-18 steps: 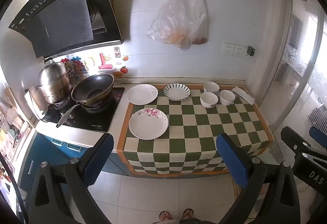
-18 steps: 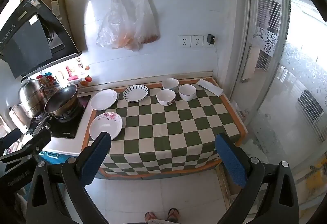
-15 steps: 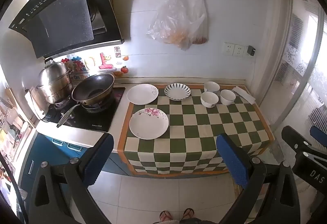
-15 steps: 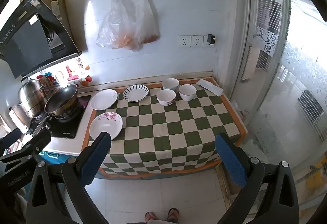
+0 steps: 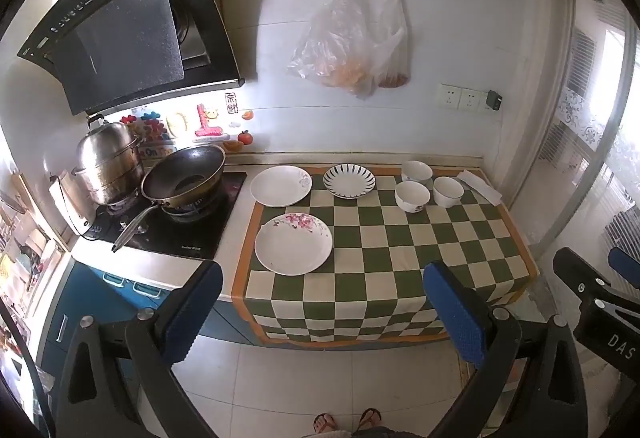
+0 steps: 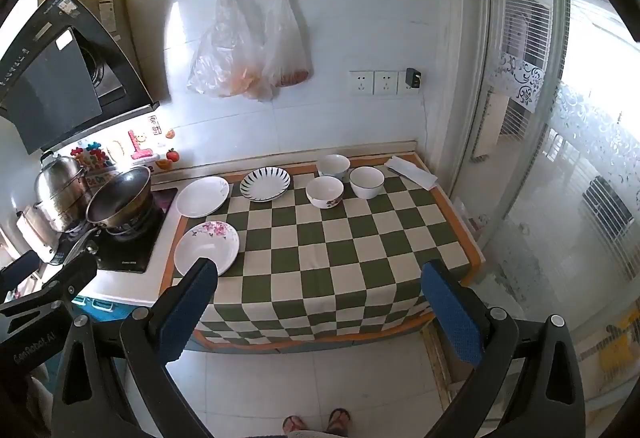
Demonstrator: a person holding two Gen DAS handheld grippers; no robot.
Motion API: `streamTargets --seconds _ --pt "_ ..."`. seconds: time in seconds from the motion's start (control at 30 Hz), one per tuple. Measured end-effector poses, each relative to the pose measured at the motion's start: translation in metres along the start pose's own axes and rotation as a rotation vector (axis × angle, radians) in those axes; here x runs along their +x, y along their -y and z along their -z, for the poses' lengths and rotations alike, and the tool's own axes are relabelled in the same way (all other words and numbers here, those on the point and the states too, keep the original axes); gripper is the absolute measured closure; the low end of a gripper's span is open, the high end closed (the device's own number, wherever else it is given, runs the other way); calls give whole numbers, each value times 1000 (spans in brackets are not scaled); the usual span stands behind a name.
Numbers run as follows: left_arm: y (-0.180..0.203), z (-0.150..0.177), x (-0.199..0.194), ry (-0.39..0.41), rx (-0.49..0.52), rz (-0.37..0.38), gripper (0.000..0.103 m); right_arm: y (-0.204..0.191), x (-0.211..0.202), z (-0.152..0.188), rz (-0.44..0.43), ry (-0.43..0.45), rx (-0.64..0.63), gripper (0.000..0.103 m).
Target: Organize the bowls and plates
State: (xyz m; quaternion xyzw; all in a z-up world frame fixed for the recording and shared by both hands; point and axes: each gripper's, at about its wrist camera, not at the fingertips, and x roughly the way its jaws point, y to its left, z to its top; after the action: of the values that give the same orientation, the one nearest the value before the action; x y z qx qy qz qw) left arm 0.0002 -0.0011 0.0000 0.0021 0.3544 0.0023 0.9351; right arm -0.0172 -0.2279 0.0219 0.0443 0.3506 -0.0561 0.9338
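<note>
On the green-and-cream checked cloth [image 5: 384, 238] [image 6: 328, 246] lie three plates: a flowered plate [image 5: 293, 243] [image 6: 207, 247] near the front left, a plain white plate [image 5: 280, 185] [image 6: 203, 196] behind it, and a black-striped plate [image 5: 349, 180] [image 6: 265, 183]. Three white bowls [image 5: 412, 195] [image 6: 325, 191] cluster at the back right. My left gripper [image 5: 324, 314] hangs open and empty over the floor, short of the counter. My right gripper [image 6: 318, 312] is likewise open and empty, well back from the dishes.
A wok [image 5: 183, 176] and a steel steamer pot [image 5: 108, 162] sit on the black stove at the left, under a range hood [image 5: 120, 42]. Plastic bags [image 5: 352, 46] hang on the wall. A folded cloth [image 5: 480, 186] lies at the back right. The person's sandalled feet [image 5: 346, 422] stand on the tiled floor.
</note>
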Motion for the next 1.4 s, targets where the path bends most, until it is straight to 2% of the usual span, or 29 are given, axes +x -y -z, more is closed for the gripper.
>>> streamTargets --seconds 1.4 --pt "-13 -2 11 -9 -14 -3 0 -8 6 -9 3 -2 -9 0"
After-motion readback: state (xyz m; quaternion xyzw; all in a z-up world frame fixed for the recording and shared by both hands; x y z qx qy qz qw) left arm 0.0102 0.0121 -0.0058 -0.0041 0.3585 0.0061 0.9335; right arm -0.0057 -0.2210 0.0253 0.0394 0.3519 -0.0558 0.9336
